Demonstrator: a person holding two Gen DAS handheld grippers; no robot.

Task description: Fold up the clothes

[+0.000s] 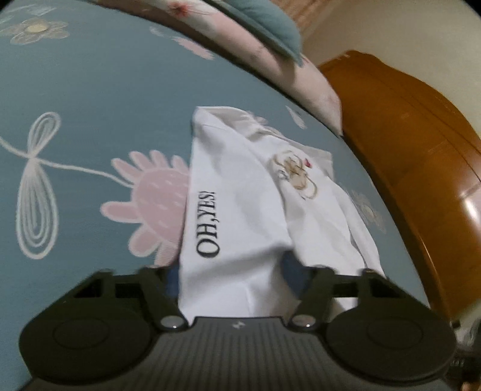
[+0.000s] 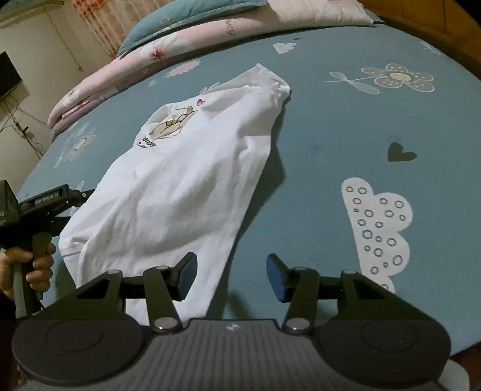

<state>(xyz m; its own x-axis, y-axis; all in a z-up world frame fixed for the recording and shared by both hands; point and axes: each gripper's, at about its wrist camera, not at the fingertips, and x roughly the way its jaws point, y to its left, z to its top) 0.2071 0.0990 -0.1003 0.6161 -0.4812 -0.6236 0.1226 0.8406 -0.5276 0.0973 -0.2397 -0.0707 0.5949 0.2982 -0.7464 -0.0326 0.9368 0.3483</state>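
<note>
A white T-shirt (image 1: 240,210) printed "OH,YES!" lies partly folded and rumpled on the blue flowered bedsheet (image 1: 90,90). In the left wrist view its near end drapes between the blue pads of my left gripper (image 1: 231,275), whose jaws stand wide apart, so it is open. The right wrist view shows the same T-shirt (image 2: 180,180) lengthwise, with a hand-and-heart print. My right gripper (image 2: 231,276) is open at the shirt's near right edge, one finger above cloth, the other above the sheet. A hand holds the left gripper (image 2: 87,194) at the shirt's left edge.
A folded pink quilt (image 2: 210,33) and a teal pillow (image 2: 180,15) lie along the far side of the bed. A wooden bed board (image 1: 405,150) borders the mattress. A dark screen (image 2: 7,75) and cables hang on the wall at the left.
</note>
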